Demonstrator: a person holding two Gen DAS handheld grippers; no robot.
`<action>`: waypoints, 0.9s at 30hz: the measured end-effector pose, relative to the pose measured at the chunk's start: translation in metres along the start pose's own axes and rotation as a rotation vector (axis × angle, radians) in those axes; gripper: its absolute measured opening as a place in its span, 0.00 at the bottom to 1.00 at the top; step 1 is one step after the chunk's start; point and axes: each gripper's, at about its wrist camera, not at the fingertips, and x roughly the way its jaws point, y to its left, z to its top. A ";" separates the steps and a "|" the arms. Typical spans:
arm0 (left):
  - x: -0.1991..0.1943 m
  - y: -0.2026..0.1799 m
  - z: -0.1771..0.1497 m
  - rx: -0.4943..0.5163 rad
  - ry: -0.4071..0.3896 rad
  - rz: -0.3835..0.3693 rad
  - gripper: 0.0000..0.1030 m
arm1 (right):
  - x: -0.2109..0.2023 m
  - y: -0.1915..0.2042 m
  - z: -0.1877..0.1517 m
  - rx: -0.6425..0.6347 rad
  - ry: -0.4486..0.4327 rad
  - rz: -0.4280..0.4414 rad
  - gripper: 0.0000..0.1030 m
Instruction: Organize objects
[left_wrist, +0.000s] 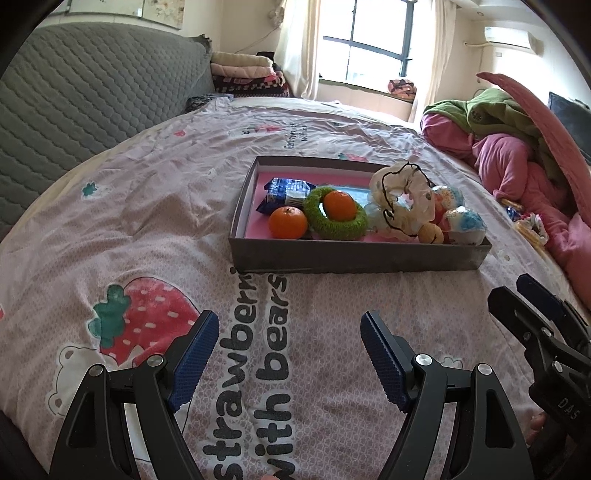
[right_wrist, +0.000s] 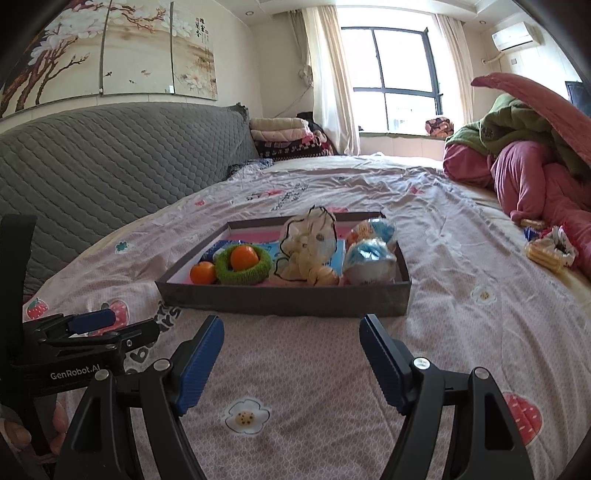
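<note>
Both grippers hover, jaws wide and holding nothing, before the shallow grey cardboard tray (left_wrist: 354, 254).
Left gripper (left_wrist: 290, 356) and right gripper (right_wrist: 291, 360) hang over the pink strawberry-print quilt (left_wrist: 147, 206).

Grey box (left_wrist: 347, 254) (pink inside) holds 2 orange tangerines (left_wrist: 288, 222) — green ring (left_wrist: 335, 218) — on strawberry-print bedspread (left_wrist: 147, 221).

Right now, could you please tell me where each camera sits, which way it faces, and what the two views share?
Left wrist: on the left hand-held gripper, open, facing over the bedspread at the box; the right hand-held gripper shows at its right edge.
Right wrist: on the right hand-held gripper, open, facing the same box; the left one shows lower left.
Shared: box, green ring, window.
</note>
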 end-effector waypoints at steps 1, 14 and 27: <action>0.000 -0.001 -0.001 0.005 0.000 -0.003 0.78 | 0.000 0.000 -0.001 0.004 0.002 -0.001 0.73; -0.002 -0.005 -0.010 0.048 -0.057 0.010 0.78 | 0.008 0.003 -0.017 -0.015 0.040 -0.021 0.73; 0.004 -0.008 -0.015 0.063 -0.050 0.004 0.78 | 0.006 -0.002 -0.025 0.020 0.043 -0.033 0.73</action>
